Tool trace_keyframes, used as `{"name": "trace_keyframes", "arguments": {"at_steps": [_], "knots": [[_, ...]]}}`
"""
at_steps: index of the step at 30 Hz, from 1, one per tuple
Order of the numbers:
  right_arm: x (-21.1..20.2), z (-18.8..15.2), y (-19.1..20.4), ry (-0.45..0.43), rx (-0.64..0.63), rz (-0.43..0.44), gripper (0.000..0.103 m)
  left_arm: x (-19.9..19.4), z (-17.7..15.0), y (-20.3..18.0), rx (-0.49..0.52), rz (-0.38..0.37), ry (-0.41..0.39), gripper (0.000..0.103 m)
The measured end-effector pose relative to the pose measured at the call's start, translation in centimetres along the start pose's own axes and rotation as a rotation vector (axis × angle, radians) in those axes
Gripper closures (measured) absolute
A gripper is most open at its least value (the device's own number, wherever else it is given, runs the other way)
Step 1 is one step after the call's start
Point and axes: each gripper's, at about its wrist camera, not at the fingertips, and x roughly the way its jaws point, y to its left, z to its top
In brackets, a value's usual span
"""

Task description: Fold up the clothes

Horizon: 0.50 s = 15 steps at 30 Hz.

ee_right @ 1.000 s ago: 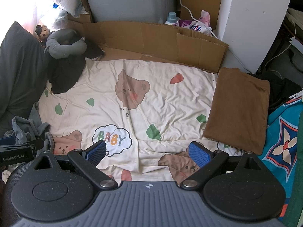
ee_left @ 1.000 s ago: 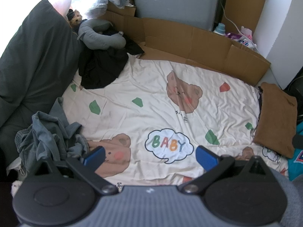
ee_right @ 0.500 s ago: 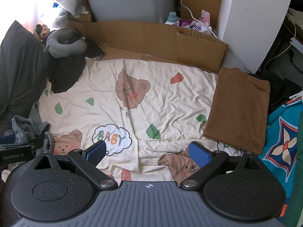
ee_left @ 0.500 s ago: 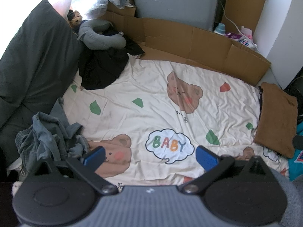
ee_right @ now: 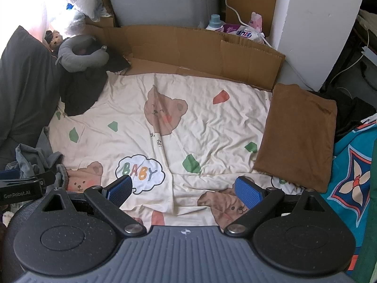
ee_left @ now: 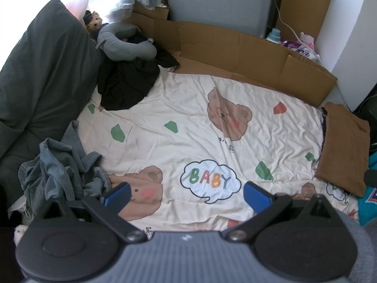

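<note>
Crumpled grey clothes [ee_left: 59, 167] show no clear axis; both grippers [ee_left: 186, 197] [ee_right: 185, 189] gape wide, empty.

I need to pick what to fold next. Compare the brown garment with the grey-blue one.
The brown garment lies flat in a neat rectangle; the grey-blue garment is a crumpled heap. The brown one sits at the right edge of the bear sheet, the grey-blue one at its left edge beside the left gripper. Brown is plain and smooth; grey-blue shows folds and a ribbed hem. Neither is held: both grippers' jaws stand open.
</note>
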Motion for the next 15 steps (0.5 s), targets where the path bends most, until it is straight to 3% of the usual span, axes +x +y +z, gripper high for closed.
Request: {"name": "trace_keyframes", "arguments": {"at_steps": [15], "knots": [[-0.16,0.03,-0.21,-0.006,0.012,0.003,0.006,-0.27,-0.16,-0.1,-0.011,0.029,-0.002,0.0]]}}
